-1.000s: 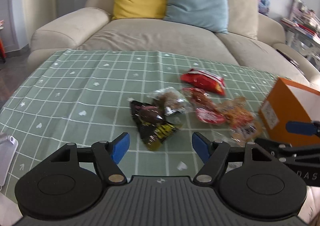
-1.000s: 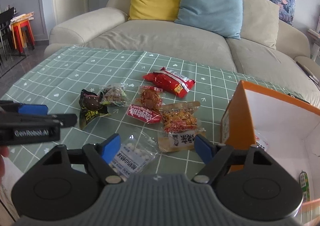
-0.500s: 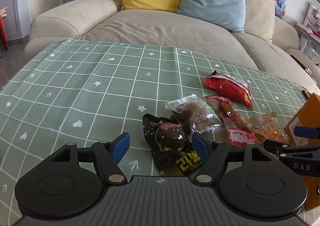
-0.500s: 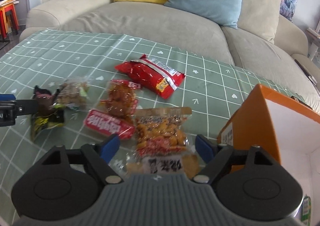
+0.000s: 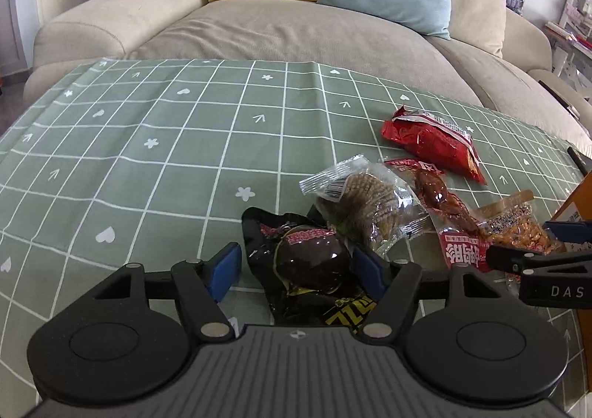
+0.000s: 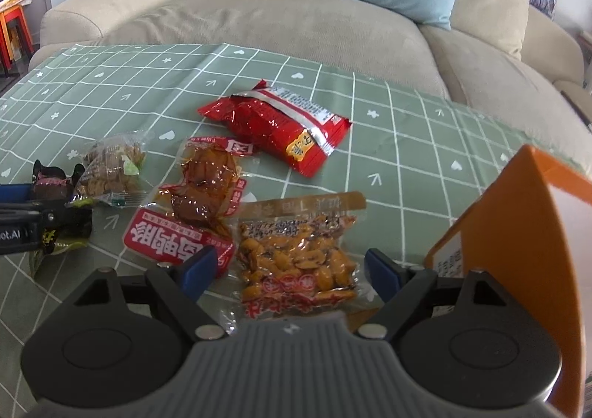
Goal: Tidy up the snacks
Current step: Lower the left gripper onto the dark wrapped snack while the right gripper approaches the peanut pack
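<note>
Left view: left gripper (image 5: 296, 264) spread, straddling the black pack (image 5: 309, 262) on the cloth (image 5: 148, 159), apparently lined up to pinch it. Right view: right gripper (image 6: 288, 268) spread around the peanut pack (image 6: 299, 262), box (image 6: 518, 233) just beside, likely its destination.

five snack packets lie flat, clustered together: a black pouch (image 5: 309, 262) with a dark round snack, a clear crinkled bag (image 5: 366, 207) overlapping its far edge, a red-labelled meat pack (image 6: 196, 203), a yellow peanut pack (image 6: 299, 259), a red foil bag (image 6: 277, 124) farthest back.
</note>
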Motion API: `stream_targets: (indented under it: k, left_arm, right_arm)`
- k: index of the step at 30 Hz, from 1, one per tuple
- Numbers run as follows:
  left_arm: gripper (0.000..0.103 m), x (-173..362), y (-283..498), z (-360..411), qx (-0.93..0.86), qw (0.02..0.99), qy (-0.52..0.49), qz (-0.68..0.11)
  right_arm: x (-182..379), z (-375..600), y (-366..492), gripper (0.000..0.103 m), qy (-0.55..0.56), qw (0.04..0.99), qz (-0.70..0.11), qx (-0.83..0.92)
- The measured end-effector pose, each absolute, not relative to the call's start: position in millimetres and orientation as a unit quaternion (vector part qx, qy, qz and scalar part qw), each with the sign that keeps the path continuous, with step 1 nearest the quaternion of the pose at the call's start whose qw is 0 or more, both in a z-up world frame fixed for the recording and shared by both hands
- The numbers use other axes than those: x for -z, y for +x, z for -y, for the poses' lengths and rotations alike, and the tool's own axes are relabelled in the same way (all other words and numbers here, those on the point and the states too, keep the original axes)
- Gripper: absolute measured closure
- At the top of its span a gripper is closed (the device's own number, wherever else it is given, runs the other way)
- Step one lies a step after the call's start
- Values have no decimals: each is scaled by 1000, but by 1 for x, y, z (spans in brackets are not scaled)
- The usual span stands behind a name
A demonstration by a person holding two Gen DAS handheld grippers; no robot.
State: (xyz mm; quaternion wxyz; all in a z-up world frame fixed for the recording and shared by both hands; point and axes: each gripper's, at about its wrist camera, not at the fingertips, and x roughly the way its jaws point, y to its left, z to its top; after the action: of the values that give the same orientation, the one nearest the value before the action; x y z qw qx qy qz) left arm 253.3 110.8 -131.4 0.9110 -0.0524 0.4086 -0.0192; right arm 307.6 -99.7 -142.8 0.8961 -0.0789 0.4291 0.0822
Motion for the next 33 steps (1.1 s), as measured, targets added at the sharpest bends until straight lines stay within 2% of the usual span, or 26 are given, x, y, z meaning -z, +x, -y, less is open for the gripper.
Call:
stream_targets:
  k: [3, 8, 12, 15, 18, 19, 20, 21, 22, 25, 31, 32, 33]
  left_arm:
    - [30, 132, 253, -104, 20, 914, -32, -405]
    - [33, 132, 254, -100, 10, 913, -26, -407]
    - [39, 130, 254, -100, 6, 911, -34, -411]
    - [41, 127, 252, -100, 4, 909, -40, -414]
    - [42, 123, 248, -96, -2, 911, -27, -411]
    - [42, 122, 246, -95, -4, 912, -26, -410]
    - [42, 120, 244, -95, -4, 912, -29, -408]
    - [42, 117, 242, -96, -5, 913, -33, -407]
    - [42, 115, 239, -97, -5, 914, -35, -405]
    - [42, 109, 232, -96, -10, 914, -36, -403]
    - [42, 97, 211, -91, 1, 917, -57, -395]
    - [42, 96, 209, -90, 2, 916, -59, -396]
    - [42, 96, 207, -89, 2, 916, -60, -396]
  right_arm:
    - [145, 100, 310, 17, -67, 896, -431, -80]
    - [147, 103, 311, 19, -57, 896, -433, -79]
    - [145, 107, 310, 24, -46, 895, -436, -79]
    - [139, 108, 309, 33, -40, 898, -431, -81]
    - [136, 107, 309, 35, -44, 895, -436, -82]
    - [136, 107, 308, 39, -45, 895, -436, -80]
    - [134, 107, 306, 48, -50, 898, -430, -72]
    - [130, 107, 304, 52, -49, 900, -426, -73]
    - [126, 108, 302, 67, -47, 904, -419, -73]
    - [111, 107, 297, 84, -47, 906, -412, -87]
    - [105, 113, 285, 87, -27, 903, -418, -102]
    - [107, 115, 282, 86, -24, 901, -421, -104]
    - [110, 115, 280, 81, -24, 897, -429, -103]
